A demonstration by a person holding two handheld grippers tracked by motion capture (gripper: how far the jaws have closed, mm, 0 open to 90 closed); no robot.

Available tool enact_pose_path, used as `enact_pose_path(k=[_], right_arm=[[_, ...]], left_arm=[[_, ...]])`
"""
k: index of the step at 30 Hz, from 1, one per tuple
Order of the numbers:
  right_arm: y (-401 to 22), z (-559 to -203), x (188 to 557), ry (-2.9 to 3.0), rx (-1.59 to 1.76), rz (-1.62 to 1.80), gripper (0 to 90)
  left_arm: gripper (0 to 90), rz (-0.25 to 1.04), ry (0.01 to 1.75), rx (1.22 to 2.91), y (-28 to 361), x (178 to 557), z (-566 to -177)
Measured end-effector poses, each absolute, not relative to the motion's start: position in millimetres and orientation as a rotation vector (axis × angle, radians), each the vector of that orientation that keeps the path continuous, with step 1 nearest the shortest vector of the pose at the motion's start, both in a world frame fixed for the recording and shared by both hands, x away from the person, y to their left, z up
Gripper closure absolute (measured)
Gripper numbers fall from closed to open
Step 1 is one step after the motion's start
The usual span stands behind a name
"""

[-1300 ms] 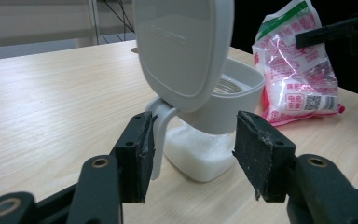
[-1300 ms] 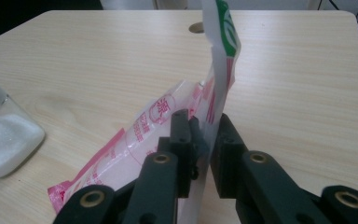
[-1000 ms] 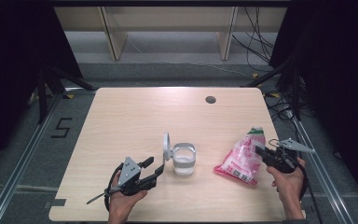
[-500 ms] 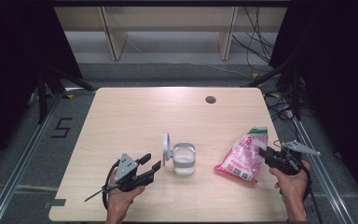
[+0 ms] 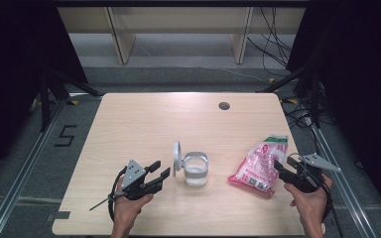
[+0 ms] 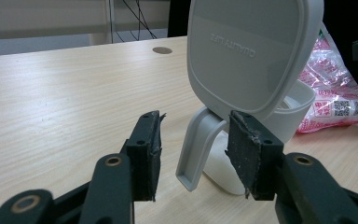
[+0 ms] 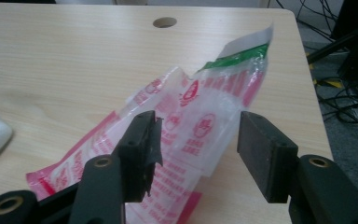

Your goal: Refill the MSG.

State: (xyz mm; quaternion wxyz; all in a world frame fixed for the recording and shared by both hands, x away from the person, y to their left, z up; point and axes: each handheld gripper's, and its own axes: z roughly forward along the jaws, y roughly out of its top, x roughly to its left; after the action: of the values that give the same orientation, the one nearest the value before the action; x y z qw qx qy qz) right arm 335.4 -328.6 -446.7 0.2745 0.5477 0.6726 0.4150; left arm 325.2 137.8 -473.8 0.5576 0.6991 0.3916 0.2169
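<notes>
A pale wood table (image 5: pixel 144 124) stands before dark curtains, bare but for two things near its front edge: one lidded cup (image 5: pixel 195 168) at the middle and one pink bag (image 5: pixel 260 163) toward the right edge. The right gripper (image 5: pixel 281 167) has just been opening; its jaws now stand apart around the bag's corner without pressing, so the bag looks released. The left gripper (image 5: pixel 158 171), half open and closing slightly, brackets the cup's handle (image 6: pixel 198 149), suggesting a grasp next.

From above the near edge, the high view looks forward and down over the pale wooden table (image 5: pixel 144 124). Both gripper views sit low and close, sharing the red-and-white plastic bag (image 6: pixel 335 88) toward 2 o'clock.
</notes>
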Motion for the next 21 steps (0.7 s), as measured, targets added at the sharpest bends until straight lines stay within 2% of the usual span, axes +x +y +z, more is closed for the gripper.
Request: enact_pose_path(k=[13,18,21], right_arm=[[-288.8,-454.6,313.7,1.916,1.397,1.2,40.1],[-279.3,-461.0,310.6,1.994,1.33,1.199,39.4],[-272.7,-464.8,306.9,2.008,1.38,1.195,39.0]], left_arm=[[58.5,0.525,0.901,1.667,136.7,333.0,-467.7],[63.8,0.515,0.897,1.652,135.4,336.1,-467.0],[71.3,0.533,0.886,1.663,135.2,336.4,-464.7]])
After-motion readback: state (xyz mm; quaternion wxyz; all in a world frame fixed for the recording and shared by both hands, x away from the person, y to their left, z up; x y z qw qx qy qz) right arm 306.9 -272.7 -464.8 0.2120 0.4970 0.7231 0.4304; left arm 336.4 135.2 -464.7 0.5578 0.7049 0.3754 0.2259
